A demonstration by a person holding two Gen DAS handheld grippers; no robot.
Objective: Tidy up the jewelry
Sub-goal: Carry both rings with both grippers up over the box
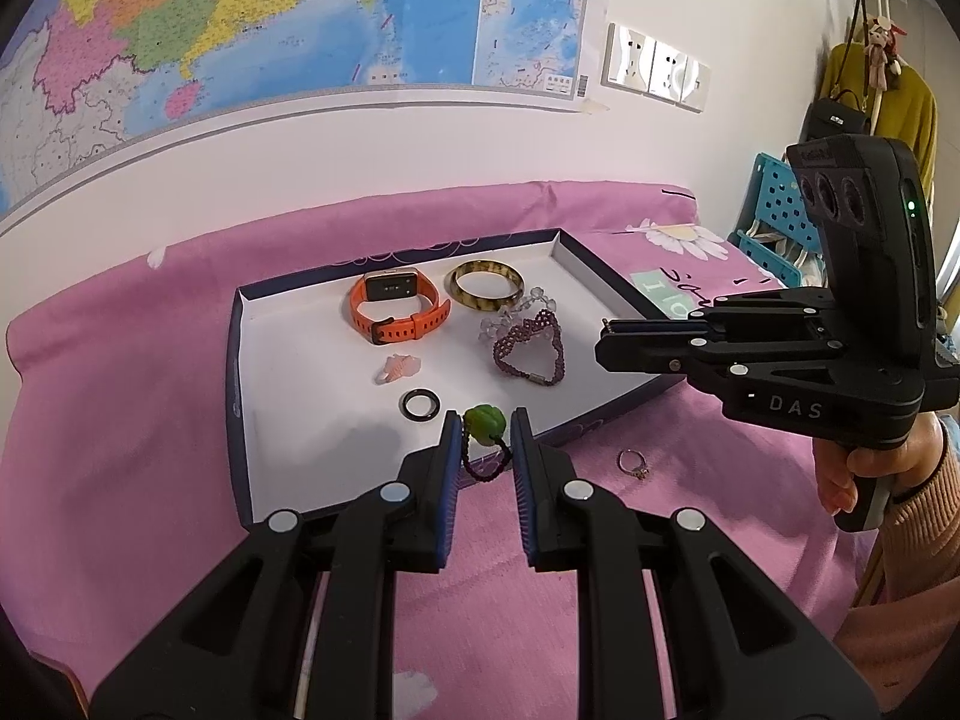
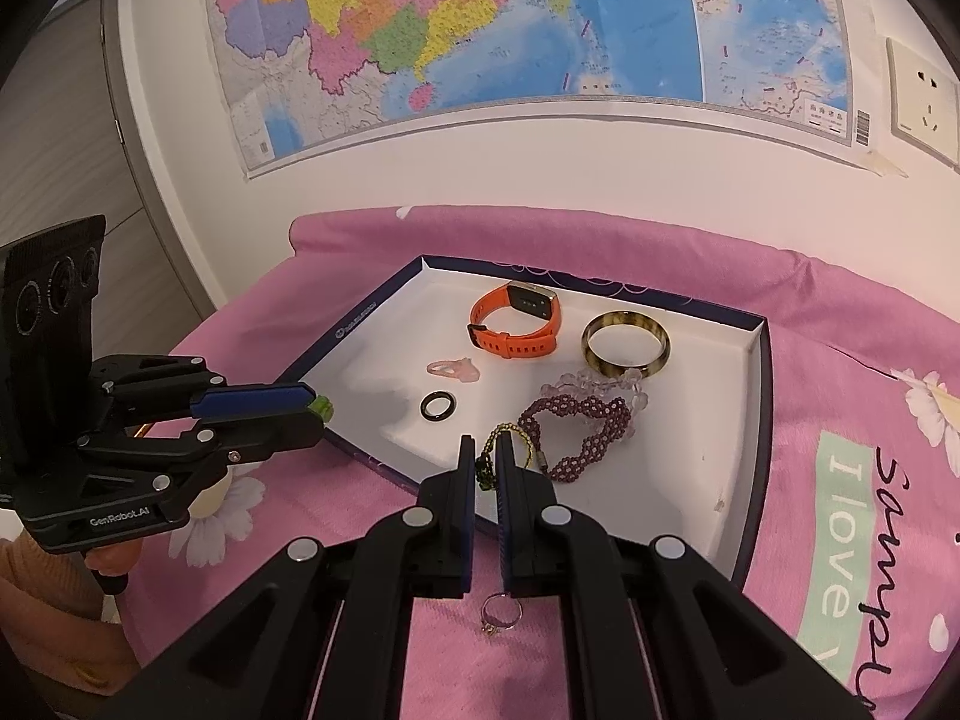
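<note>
A green bead pendant [image 1: 483, 420] on a dark cord sits between the blue pads of my left gripper [image 1: 485, 427], which is shut on it above the near rim of the white tray [image 1: 312, 450]. The right wrist view shows that same gripper [image 2: 315, 405] at the left with the green bead [image 2: 323, 407] at its tip. My right gripper [image 2: 485, 456] is shut on an olive bead bracelet [image 2: 511, 437] just over the tray [image 2: 690, 480]. In the tray lie an orange watch [image 1: 396, 312], an amber bangle [image 1: 486, 291], a purple bead bracelet [image 1: 531, 348], a clear bead bracelet [image 1: 528, 306], a black ring [image 1: 420, 404] and a pink piece [image 1: 396, 369].
A silver ring [image 2: 501, 612] lies on the pink cloth [image 1: 120, 390] outside the tray's near edge. A map [image 2: 480, 30] and wall sockets [image 1: 657, 69] are on the wall behind. A blue crate [image 1: 774, 204] stands at the right. A person's hand [image 1: 870, 468] grips the right handle.
</note>
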